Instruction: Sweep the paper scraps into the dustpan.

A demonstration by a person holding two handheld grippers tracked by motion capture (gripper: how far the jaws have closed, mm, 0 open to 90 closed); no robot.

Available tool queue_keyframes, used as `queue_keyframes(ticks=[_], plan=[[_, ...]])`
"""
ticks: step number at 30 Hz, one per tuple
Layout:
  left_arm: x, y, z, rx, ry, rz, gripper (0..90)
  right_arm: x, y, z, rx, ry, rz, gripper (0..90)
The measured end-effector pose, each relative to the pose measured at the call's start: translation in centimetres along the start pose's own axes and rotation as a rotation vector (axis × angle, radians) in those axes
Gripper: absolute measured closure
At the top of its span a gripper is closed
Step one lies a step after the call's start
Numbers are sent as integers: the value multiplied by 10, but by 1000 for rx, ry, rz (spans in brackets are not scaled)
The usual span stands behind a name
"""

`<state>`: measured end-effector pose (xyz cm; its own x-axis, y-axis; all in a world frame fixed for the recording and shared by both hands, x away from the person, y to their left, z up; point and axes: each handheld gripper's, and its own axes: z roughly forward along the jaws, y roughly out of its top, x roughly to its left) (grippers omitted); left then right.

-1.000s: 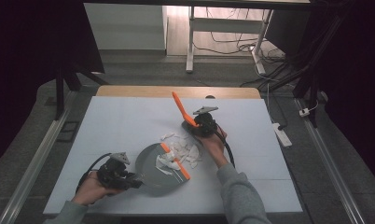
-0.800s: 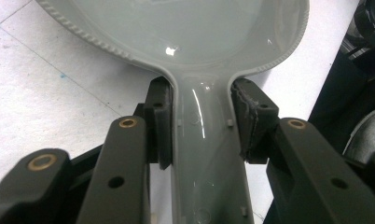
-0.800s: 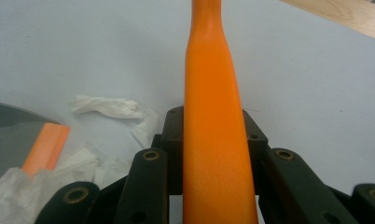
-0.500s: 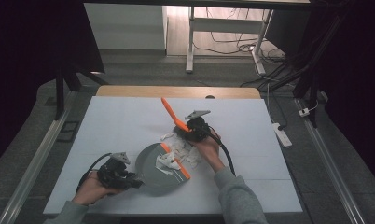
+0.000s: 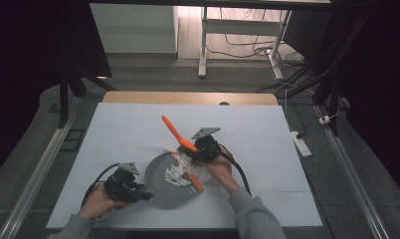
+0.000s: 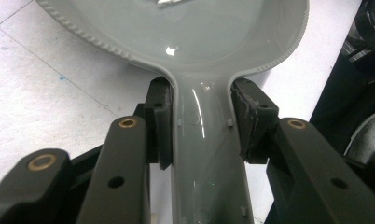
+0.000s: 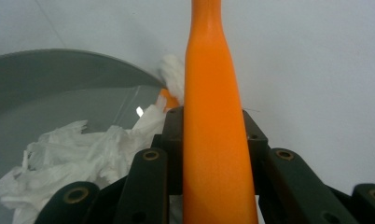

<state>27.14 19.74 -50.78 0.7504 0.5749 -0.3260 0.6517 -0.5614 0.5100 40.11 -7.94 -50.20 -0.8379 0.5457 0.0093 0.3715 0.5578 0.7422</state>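
High view: grey dustpan [image 5: 163, 186] lies on the white bench [image 5: 267, 134] near the 6 o'clock edge, crumpled white paper [image 5: 177, 173] in its pan. Left gripper [image 5: 124, 183] sits at the dustpan's 9 o'clock; right gripper [image 5: 203, 146] at its 1 o'clock, with the orange brush handle [image 5: 177, 133] slanting toward 11 o'clock.

Left gripper view: fingers [image 6: 158, 119] clamped on the dustpan handle [image 6: 202, 154], one each side.

Right gripper view: fingers [image 7: 172, 140] closed on the orange brush handle [image 7: 212, 130], paper [image 7: 83, 149] at 9 o'clock.
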Motion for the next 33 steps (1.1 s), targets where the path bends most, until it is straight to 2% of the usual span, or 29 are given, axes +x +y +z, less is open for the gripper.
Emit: queue_keyframes(ticks=[4, 7, 12, 15, 20, 24, 30, 33], plan=[[0, -1, -1, 0, 2, 1, 612, -1, 4, -9, -45, -4, 12, 707], [-1, -2, -2, -3, 3, -6, 612, -6, 7, -18, -73, -29, 19, 707], [-2, -6, -4, -15, 14, -36, 612, -18, 6, -27, -95, -72, 54, 707], [-3, -9, -6, -20, 17, -52, 612, -25, 5, -27, -97, -91, 71, 707], [0, -11, -9, -29, 27, -82, 612, -34, 7, -15, -76, -105, 91, 707], [3, -12, -10, -33, 26, -96, 612, -36, 10, -3, -61, -104, 96, 707], [5, -12, -10, -33, 21, -102, 612, -35, 17, 16, -35, -100, 91, 707], [6, -12, -9, -30, 18, -103, 612, -32, 21, 25, -25, -81, 79, 707]])
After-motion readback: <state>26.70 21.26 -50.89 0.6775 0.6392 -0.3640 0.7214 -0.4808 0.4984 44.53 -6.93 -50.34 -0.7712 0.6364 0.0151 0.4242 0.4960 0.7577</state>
